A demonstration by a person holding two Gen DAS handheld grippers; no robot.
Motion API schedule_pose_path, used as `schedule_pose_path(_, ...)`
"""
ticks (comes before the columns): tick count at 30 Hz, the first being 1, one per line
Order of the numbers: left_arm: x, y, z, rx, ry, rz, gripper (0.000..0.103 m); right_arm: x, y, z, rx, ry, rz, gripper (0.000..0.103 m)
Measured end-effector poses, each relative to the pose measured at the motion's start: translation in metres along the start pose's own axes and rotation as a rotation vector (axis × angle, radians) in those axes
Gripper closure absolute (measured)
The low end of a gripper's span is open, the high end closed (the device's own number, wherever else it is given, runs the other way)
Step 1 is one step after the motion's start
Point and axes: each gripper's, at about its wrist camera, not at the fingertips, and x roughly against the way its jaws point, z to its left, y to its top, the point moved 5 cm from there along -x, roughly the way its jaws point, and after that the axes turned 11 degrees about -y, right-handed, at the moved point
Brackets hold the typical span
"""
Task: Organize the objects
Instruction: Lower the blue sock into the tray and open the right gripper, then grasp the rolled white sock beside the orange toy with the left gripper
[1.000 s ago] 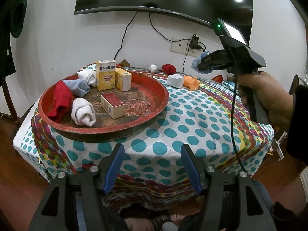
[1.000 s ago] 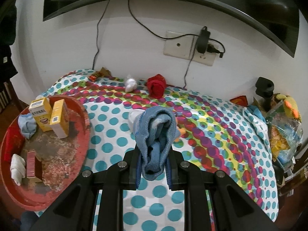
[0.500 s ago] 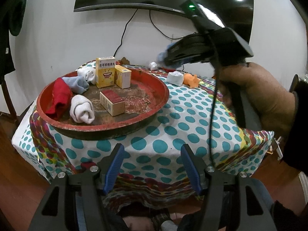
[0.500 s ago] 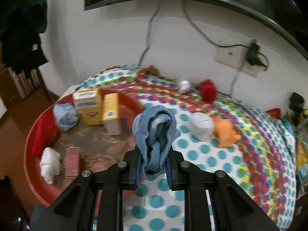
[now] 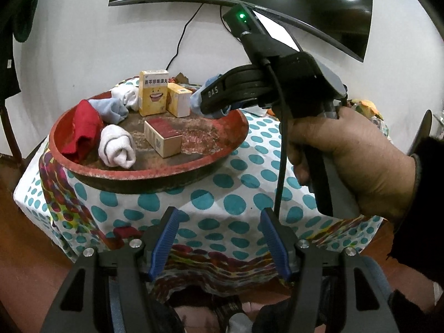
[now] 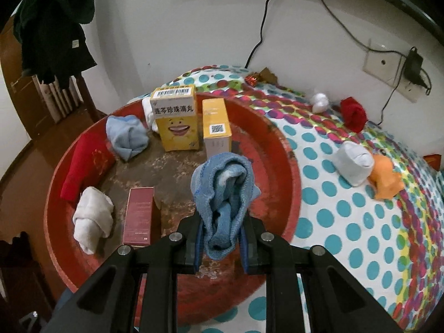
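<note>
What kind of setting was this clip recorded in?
Most likely a room in a home. A wall-mounted screen hangs above a table with a polka-dot cloth, a plug sits in a wall socket, and rolled socks and small boxes fill a worn red tray.

White wall (image 6: 208,27), dark curved screen (image 5: 319,5) mounted high, ceiling spots reflected in it. Black cable (image 6: 258,44) drops down behind the table. Wall socket (image 6: 388,69) at right with charger (image 6: 415,65) plugged in. Dark garment (image 6: 55,25) hangs left over a wooden chair (image 6: 63,94). Reddish-brown wood floor (image 5: 25,263).
</note>
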Motion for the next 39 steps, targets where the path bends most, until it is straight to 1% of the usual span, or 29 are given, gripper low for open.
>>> schedule_pose_path(6, -0.003, -0.002, 0.001, 0.004, 0.000, 0.016, 0.041, -0.012, -0.006, 0.003, 0.016, 0.050, 0.026, 0.070)
schedule_pose_path(7, -0.003, -0.003, 0.001, 0.004, -0.002, 0.016, 0.041, -0.011, -0.007, 0.000, 0.009, 0.051, 0.016, 0.065)
schedule_pose_path(8, -0.004, -0.003, 0.001, 0.003, -0.003, 0.017, 0.041, -0.008, -0.007, -0.002, 0.001, 0.060, 0.004, 0.055)
schedule_pose_path(9, -0.004, -0.003, 0.000, 0.000, -0.004, 0.019, 0.041, -0.003, -0.007, -0.006, -0.009, 0.072, -0.012, 0.050)
schedule_pose_path(10, -0.005, -0.004, -0.001, -0.003, -0.006, 0.020, 0.041, 0.001, -0.007, -0.012, -0.018, 0.073, -0.028, 0.042)
schedule_pose_path(11, -0.005, -0.004, -0.002, -0.007, -0.009, 0.021, 0.041, 0.009, -0.006, -0.023, -0.036, 0.066, -0.055, 0.036)
schedule_pose_path(13, -0.005, -0.005, -0.005, -0.022, -0.013, 0.020, 0.041, 0.020, -0.006, -0.052, -0.089, 0.061, -0.087, 0.033)
schedule_pose_path(14, -0.005, -0.005, -0.007, -0.031, -0.018, 0.016, 0.041, 0.025, -0.007, -0.071, -0.120, 0.044, -0.102, 0.028)
schedule_pose_path(15, -0.003, -0.004, -0.009, -0.043, -0.024, 0.007, 0.041, 0.027, -0.009, -0.087, -0.144, 0.012, -0.116, 0.025)
schedule_pose_path(16, -0.002, -0.003, -0.012, -0.058, -0.023, -0.011, 0.041, 0.029, -0.012, -0.110, -0.174, -0.055, -0.128, 0.019)
schedule_pose_path(17, -0.002, -0.001, -0.013, -0.071, -0.020, -0.021, 0.041, 0.027, -0.018, -0.141, -0.217, -0.144, -0.128, 0.018)
schedule_pose_path(18, -0.002, 0.001, -0.015, -0.082, -0.018, -0.022, 0.041, 0.023, -0.024, -0.166, -0.265, -0.197, -0.119, 0.018)
schedule_pose_path(19, -0.004, 0.003, -0.017, -0.089, -0.016, -0.023, 0.041, 0.016, -0.034, -0.200, -0.332, -0.243, -0.098, 0.019)
schedule_pose_path(21, -0.008, 0.009, -0.021, -0.105, 0.005, -0.020, 0.041, 0.006, -0.049, -0.241, -0.417, -0.312, -0.066, 0.019)
schedule_pose_path(24, -0.016, 0.022, -0.033, -0.142, 0.012, -0.010, 0.041, 0.000, -0.072, -0.290, -0.524, -0.363, -0.039, 0.019)
schedule_pose_path(27, -0.027, 0.041, -0.050, -0.197, 0.024, -0.010, 0.041, 0.000, -0.086, -0.317, -0.609, -0.352, -0.043, 0.019)
schedule_pose_path(30, -0.043, 0.068, -0.067, -0.220, 0.018, -0.011, 0.041, -0.001, -0.094, -0.333, -0.694, -0.303, -0.048, 0.019)
schedule_pose_path(34, -0.072, 0.106, -0.080, -0.208, 0.007, -0.012, 0.041, -0.008, -0.100, -0.344, -0.747, -0.267, -0.033, 0.019)
schedule_pose_path(36, -0.094, 0.124, -0.084, -0.195, 0.005, 0.000, 0.041, -0.009, -0.107, -0.351, -0.797, -0.234, -0.038, 0.019)
schedule_pose_path(37, -0.104, 0.131, -0.085, -0.189, 0.009, 0.000, 0.041, -0.009, -0.110, -0.354, -0.818, -0.225, -0.034, 0.019)
schedule_pose_path(39, -0.127, 0.145, -0.087, -0.175, 0.024, 0.023, 0.041, -0.008, -0.113, -0.357, -0.845, -0.212, -0.048, 0.019)
